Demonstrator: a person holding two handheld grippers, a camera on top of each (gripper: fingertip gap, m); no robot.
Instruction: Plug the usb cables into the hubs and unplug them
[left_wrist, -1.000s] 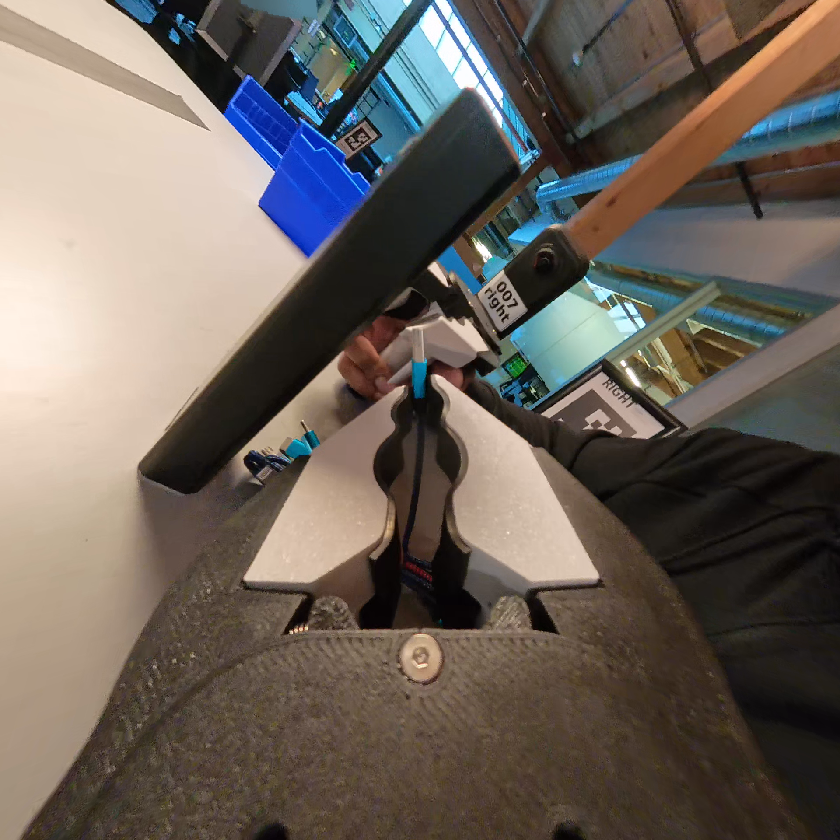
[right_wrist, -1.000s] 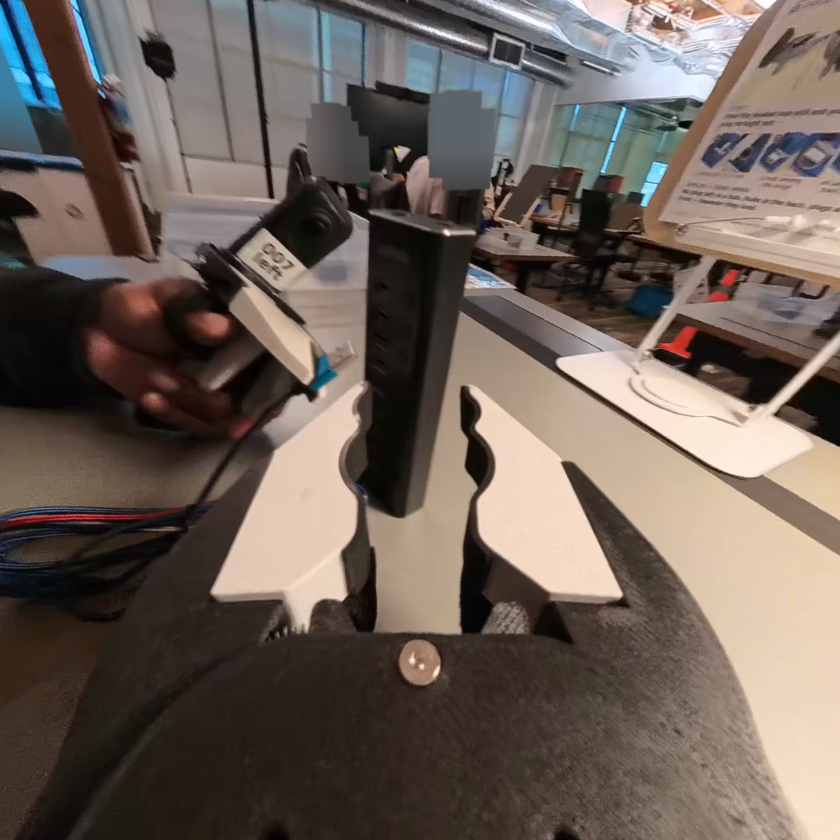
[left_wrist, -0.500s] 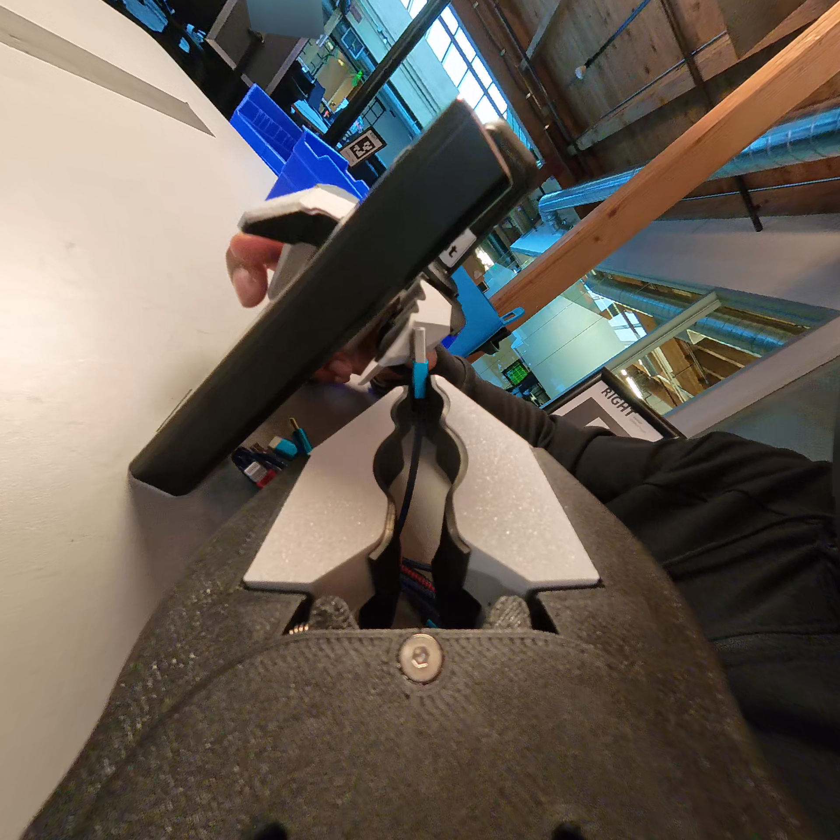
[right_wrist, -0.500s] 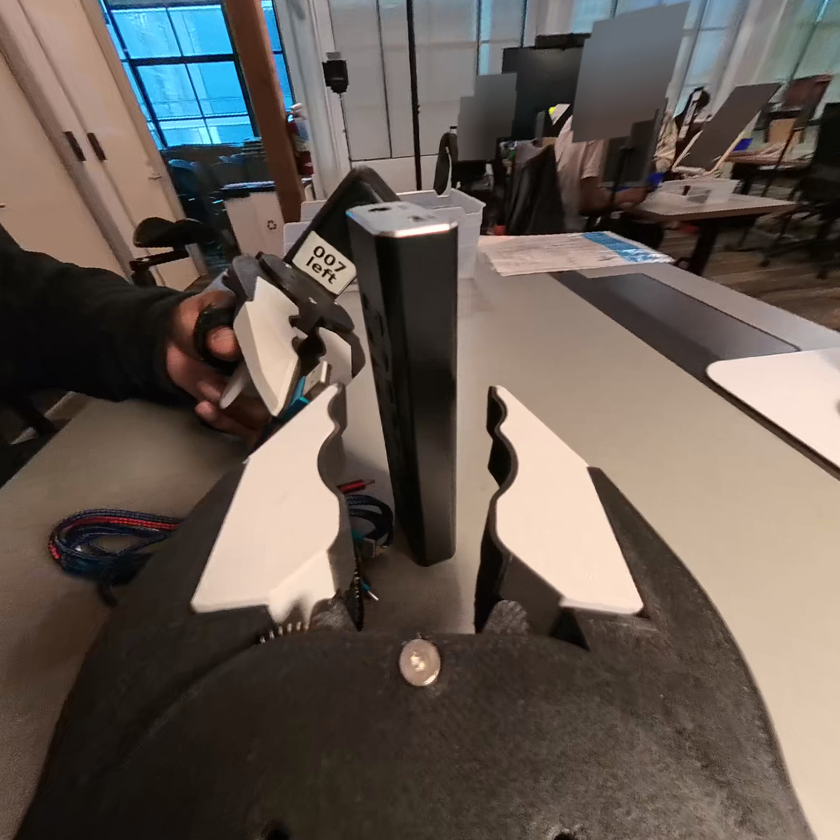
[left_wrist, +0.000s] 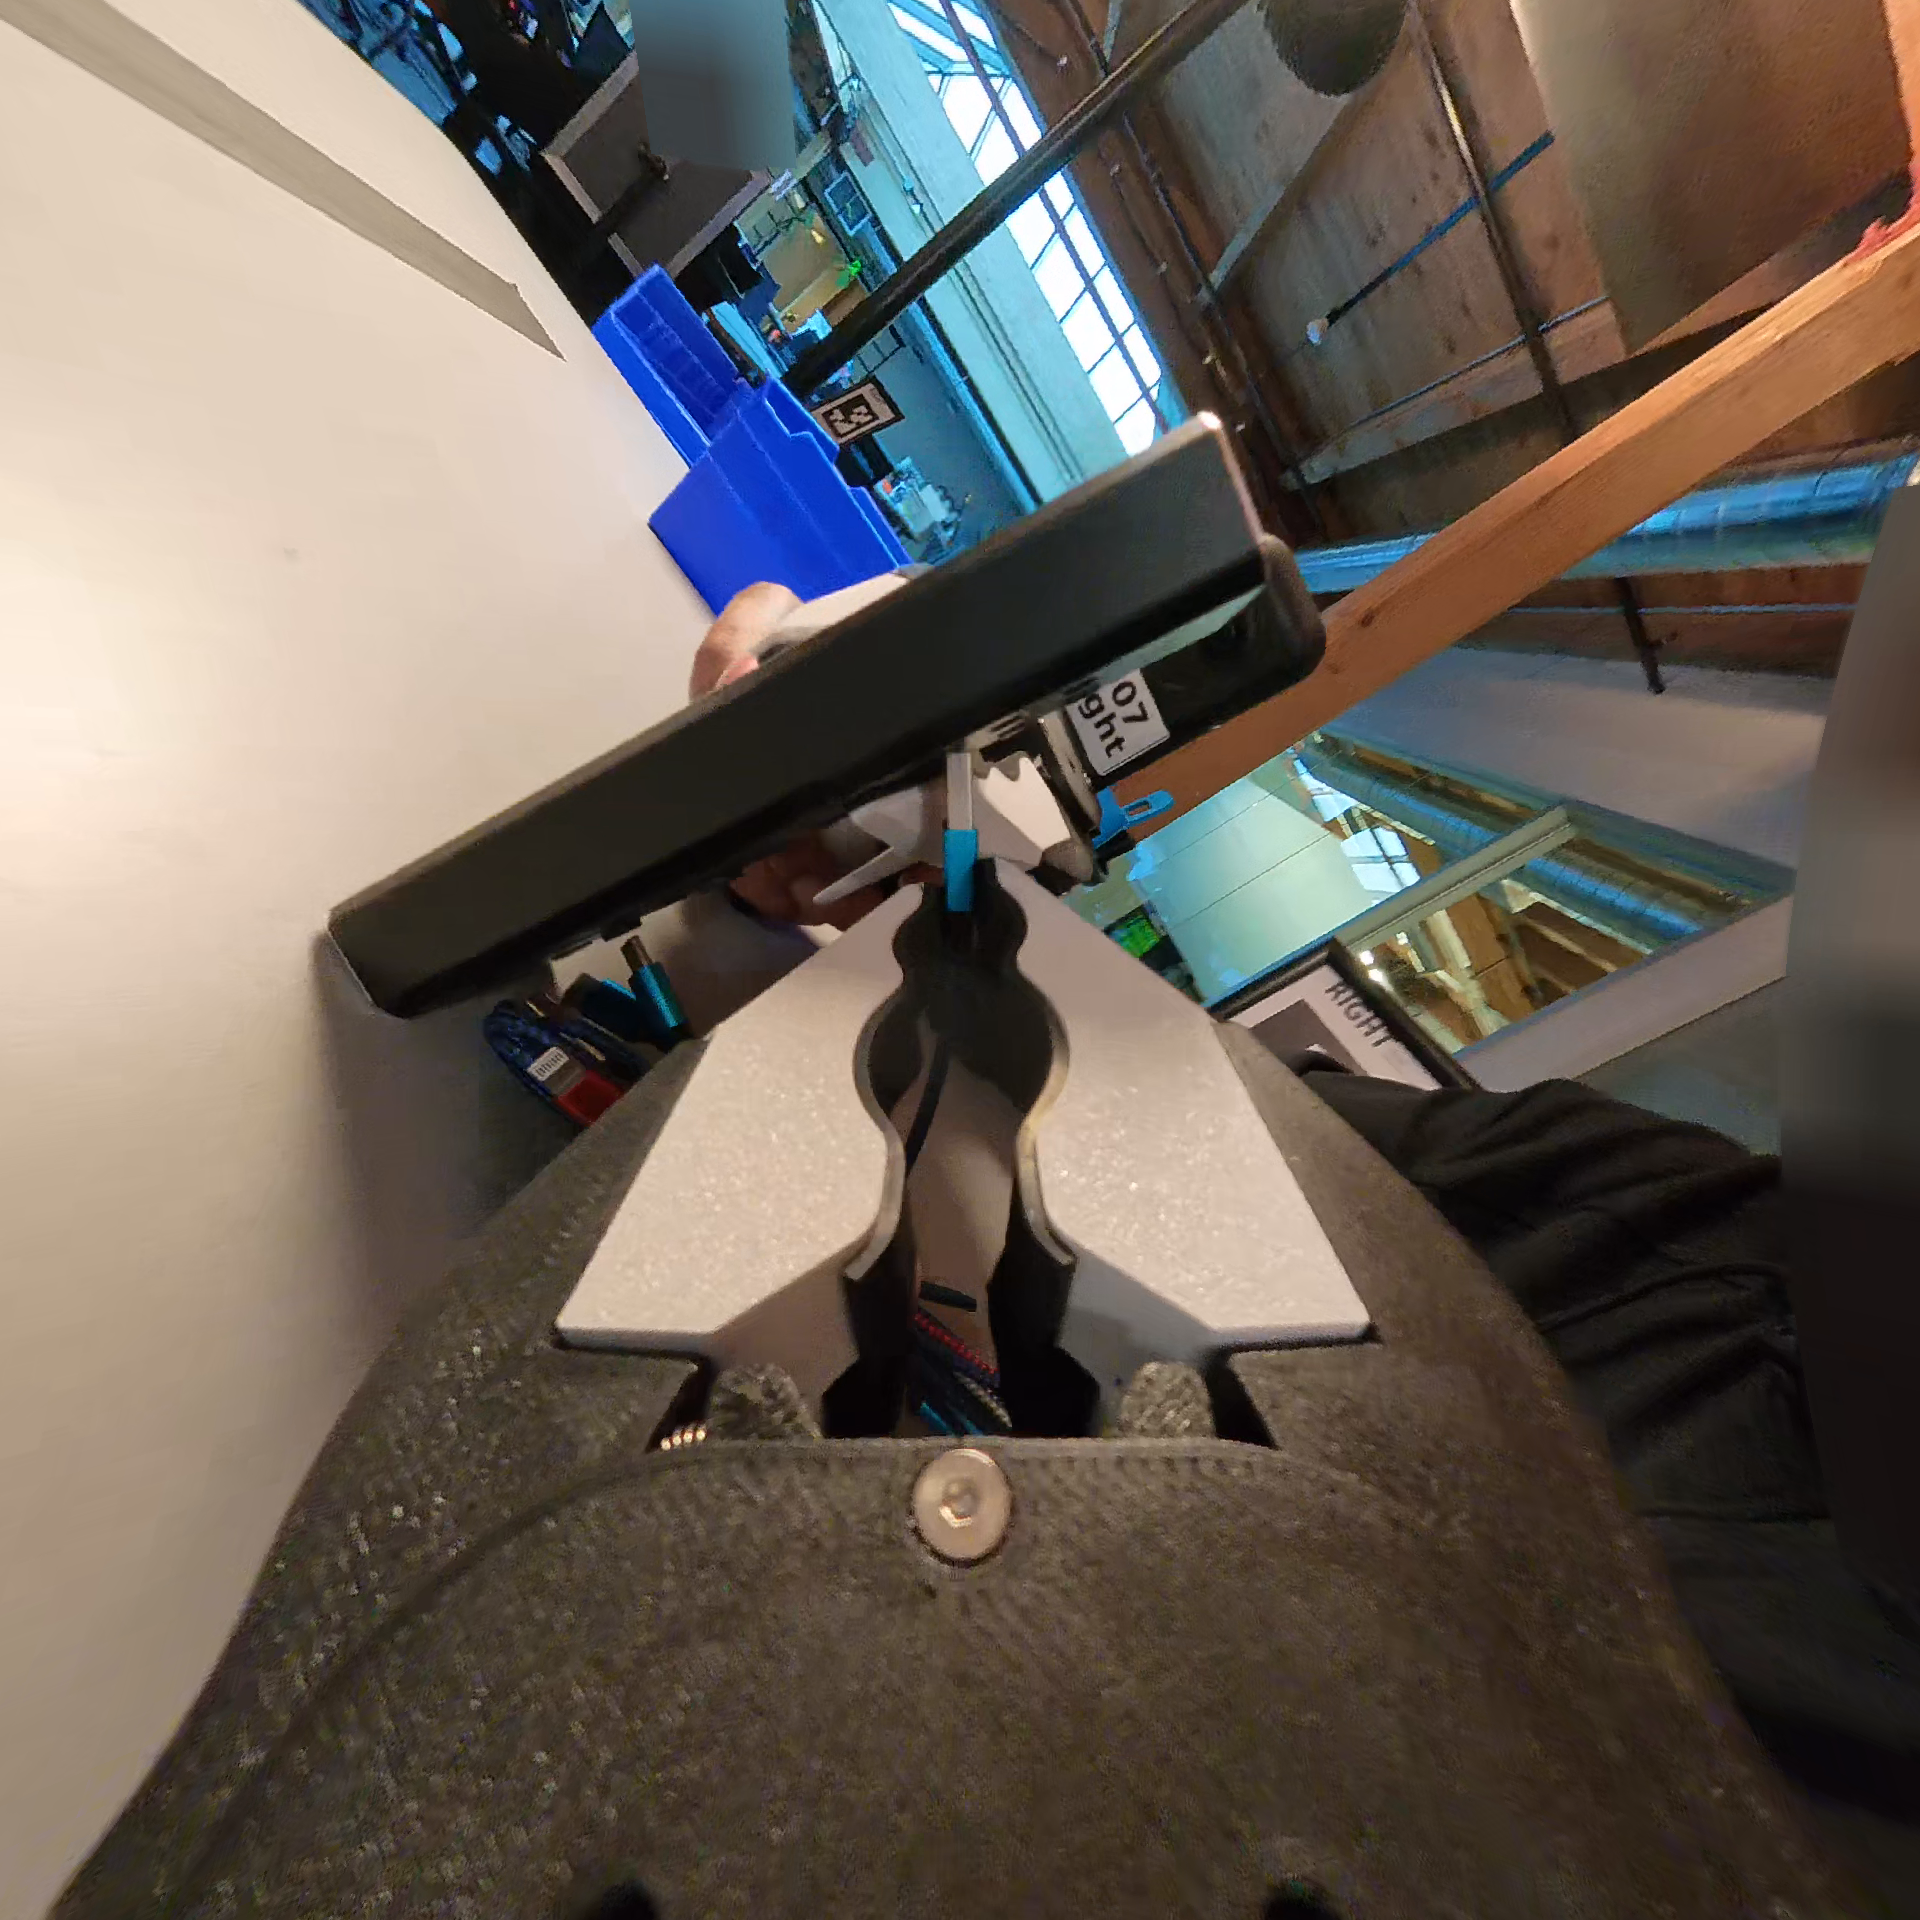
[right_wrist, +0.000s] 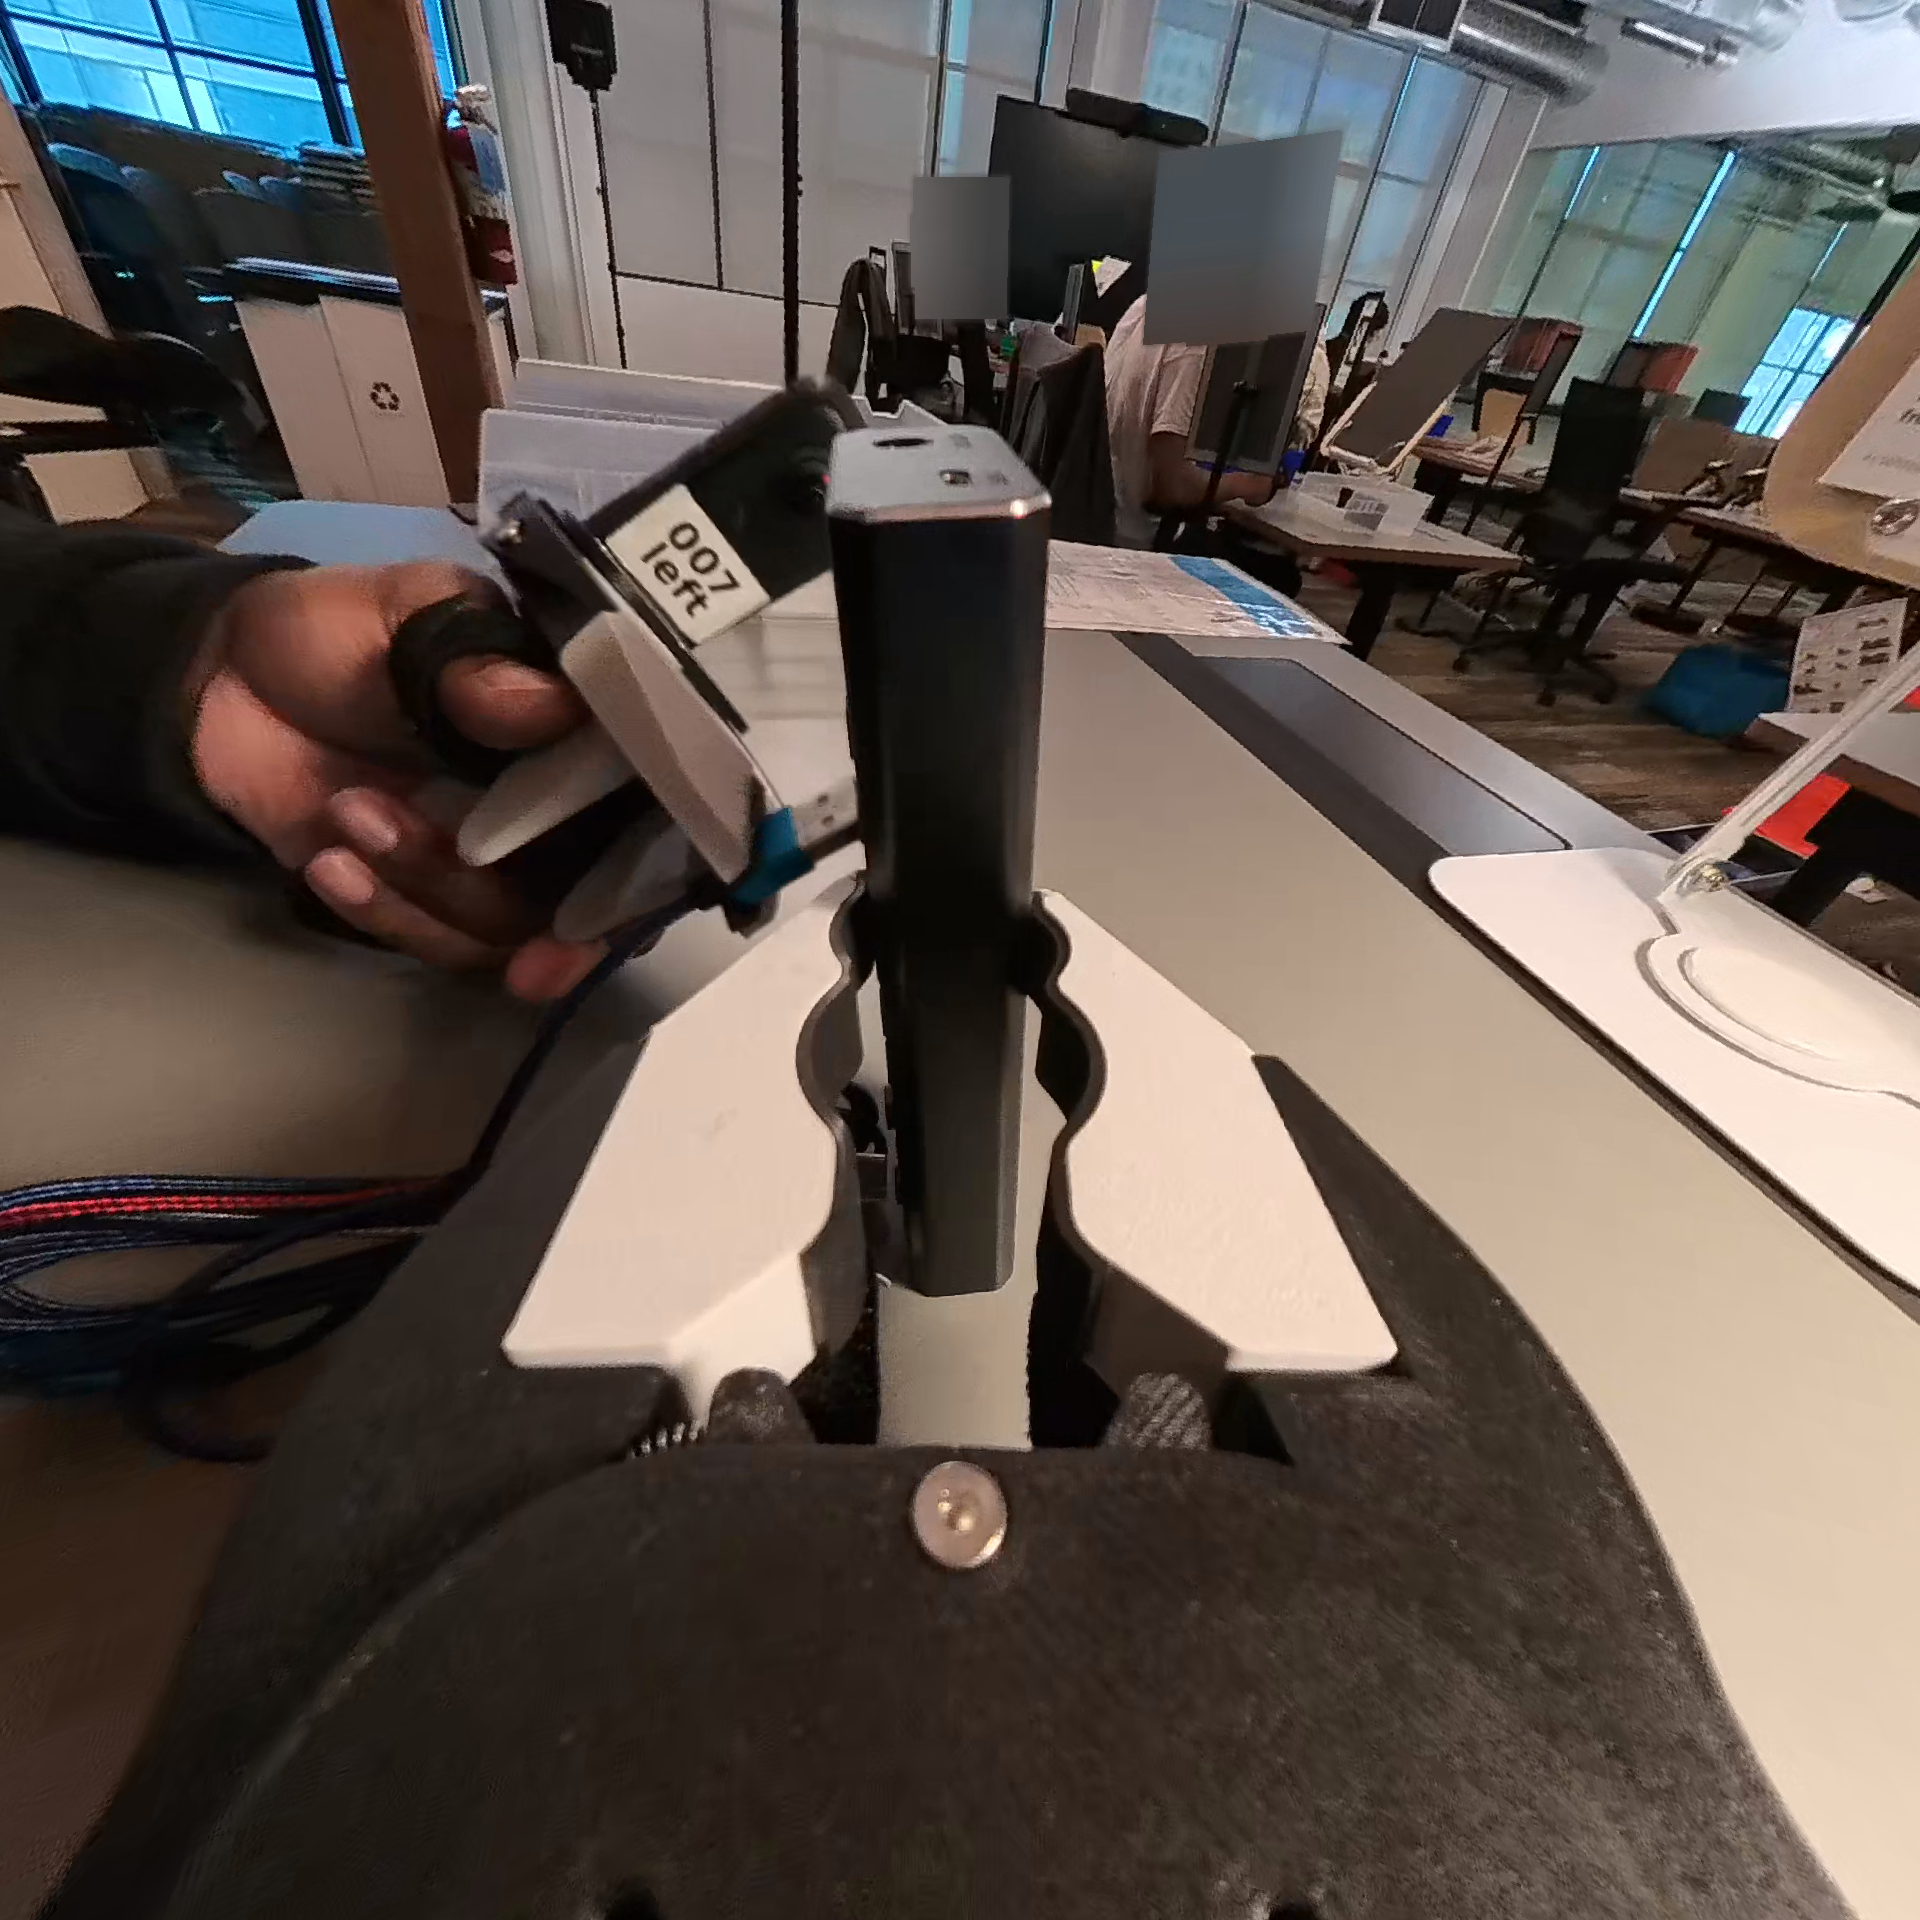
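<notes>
A long black USB hub (right_wrist: 940, 831) stands upright on the grey table, and my right gripper (right_wrist: 948, 925) is shut on it around its lower half. My left gripper (left_wrist: 961, 899) is shut on a blue USB plug (left_wrist: 958, 847) whose metal tip touches the hub's port side (left_wrist: 831, 717). In the right wrist view the left gripper (right_wrist: 727, 821) holds the plug (right_wrist: 805, 826) against the hub's left face. Its cable (right_wrist: 208, 1226) trails left across the table.
More loose USB cables with blue and red plugs (left_wrist: 582, 1049) lie by the hub's base. A white stand base (right_wrist: 1704, 997) sits on the table to the right. Blue bins (left_wrist: 748, 488) stand at the table's far end. My left and right fingertips are right by each other.
My right gripper has closed on the hub, which stood between its open fingers before. My left gripper has brought the plug's tip up to the hub's side.
</notes>
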